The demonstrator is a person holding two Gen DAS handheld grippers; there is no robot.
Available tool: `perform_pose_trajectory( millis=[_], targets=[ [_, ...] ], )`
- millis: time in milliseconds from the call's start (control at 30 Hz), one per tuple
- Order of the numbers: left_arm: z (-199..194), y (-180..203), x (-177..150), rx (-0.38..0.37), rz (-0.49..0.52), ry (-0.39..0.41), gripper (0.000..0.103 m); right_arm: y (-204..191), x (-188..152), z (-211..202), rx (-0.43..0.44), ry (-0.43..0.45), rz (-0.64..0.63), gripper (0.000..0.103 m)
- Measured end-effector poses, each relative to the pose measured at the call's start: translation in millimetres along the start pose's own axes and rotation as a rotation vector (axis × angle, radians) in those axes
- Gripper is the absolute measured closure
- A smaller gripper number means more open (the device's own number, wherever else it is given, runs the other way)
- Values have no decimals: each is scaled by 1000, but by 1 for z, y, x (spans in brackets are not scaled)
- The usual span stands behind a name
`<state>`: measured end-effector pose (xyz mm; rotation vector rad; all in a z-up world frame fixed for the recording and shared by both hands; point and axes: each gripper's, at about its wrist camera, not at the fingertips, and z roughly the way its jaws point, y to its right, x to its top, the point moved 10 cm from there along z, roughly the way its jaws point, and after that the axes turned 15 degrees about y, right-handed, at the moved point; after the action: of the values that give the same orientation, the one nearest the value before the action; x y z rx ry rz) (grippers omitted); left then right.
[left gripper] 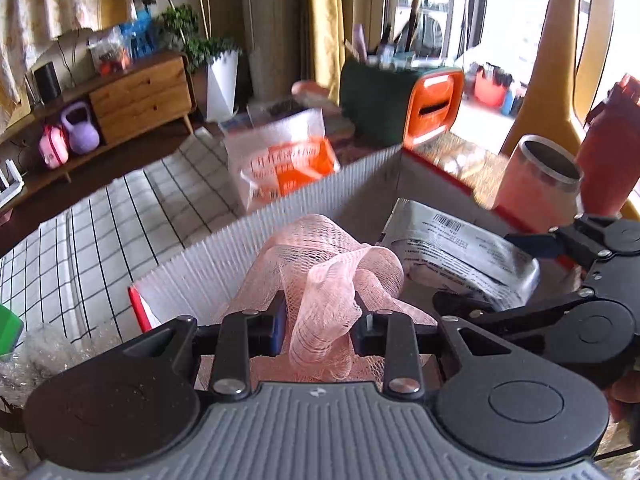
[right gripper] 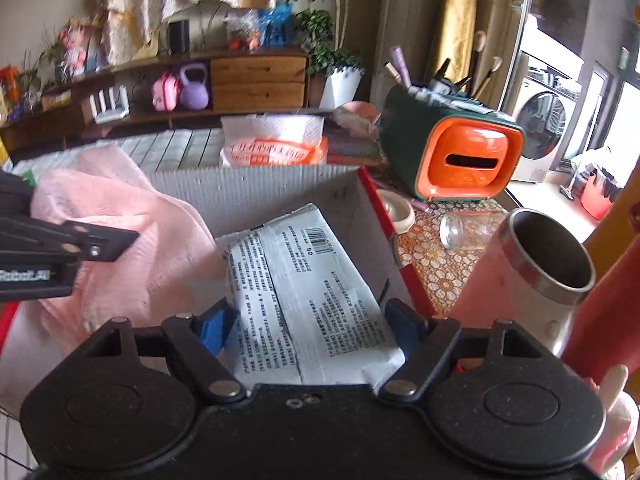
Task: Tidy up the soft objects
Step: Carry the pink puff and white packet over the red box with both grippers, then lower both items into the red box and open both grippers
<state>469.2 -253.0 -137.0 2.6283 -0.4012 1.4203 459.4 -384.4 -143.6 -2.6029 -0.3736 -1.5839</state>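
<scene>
My left gripper (left gripper: 320,322) is shut on a pink mesh cloth (left gripper: 340,276) and holds it over the white corrugated box (left gripper: 224,252) with red edges. The cloth also shows in the right wrist view (right gripper: 132,240), at the box's left side, with the left gripper's fingers (right gripper: 104,246) beside it. A white wipes pack (right gripper: 308,292) with black print and a barcode lies in the box (right gripper: 280,188). My right gripper (right gripper: 312,322) holds its fingers on either side of the pack; it also shows in the left wrist view (left gripper: 472,312) next to the pack (left gripper: 460,252).
A pink steel-rimmed tumbler (right gripper: 532,276) stands right of the box. A green and orange organiser (right gripper: 452,148) with brushes sits behind. A tissue pack (right gripper: 272,144) lies beyond the box. A red bottle (left gripper: 612,148) is at the right. A checked cloth (left gripper: 100,236) covers the left.
</scene>
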Motion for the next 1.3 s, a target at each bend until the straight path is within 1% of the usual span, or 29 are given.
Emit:
perform_pose_trajectory(
  millis=[167, 300, 467, 500, 533, 567, 600, 700, 767, 867, 1033, 1167, 1233, 1300],
  targets=[
    [22, 1, -18, -11, 15, -88, 73, -9, -18, 14, 39, -68, -99, 24],
    [33, 6, -31, -34, 32, -143, 73, -10, -27, 19, 38, -100, -125, 23],
    [36, 8, -38, -22, 51, -174, 71, -13, -30, 19, 32, -109, -159, 20],
    [37, 8, -38, -17, 52, -184, 62, -14, -30, 19, 36, -111, -160, 20],
    [37, 7, -39, -12, 51, -193, 46, -15, -31, 18, 36, -113, -164, 20],
    [36, 6, -38, -6, 48, -194, 40, -14, -31, 19, 37, -117, -171, 20],
    [34, 5, -37, -5, 44, -181, 36, -15, -31, 19, 38, -118, -176, 20],
    [28, 5, -33, -14, 29, -163, 35, -14, -30, 16, 38, -115, -174, 20],
    [23, 3, -31, -7, 24, -148, 35, -13, -27, 13, 34, -107, -167, 20],
    [12, 1, -26, -19, 3, -122, 35, -12, -21, 4, 32, -83, -155, 19],
    [-13, 1, -15, -18, -12, -69, 35, -9, -11, -14, 43, -51, -83, 17],
    [-37, 1, -8, -25, -8, -30, 35, -11, -6, -30, 44, -34, -42, 17],
    [-50, -1, -5, -28, -17, -9, 35, -12, -4, -38, 54, -28, -6, 14],
    [-63, -4, -3, -29, -25, 7, 35, -15, -3, -46, 62, -23, 24, 14]
  ],
)
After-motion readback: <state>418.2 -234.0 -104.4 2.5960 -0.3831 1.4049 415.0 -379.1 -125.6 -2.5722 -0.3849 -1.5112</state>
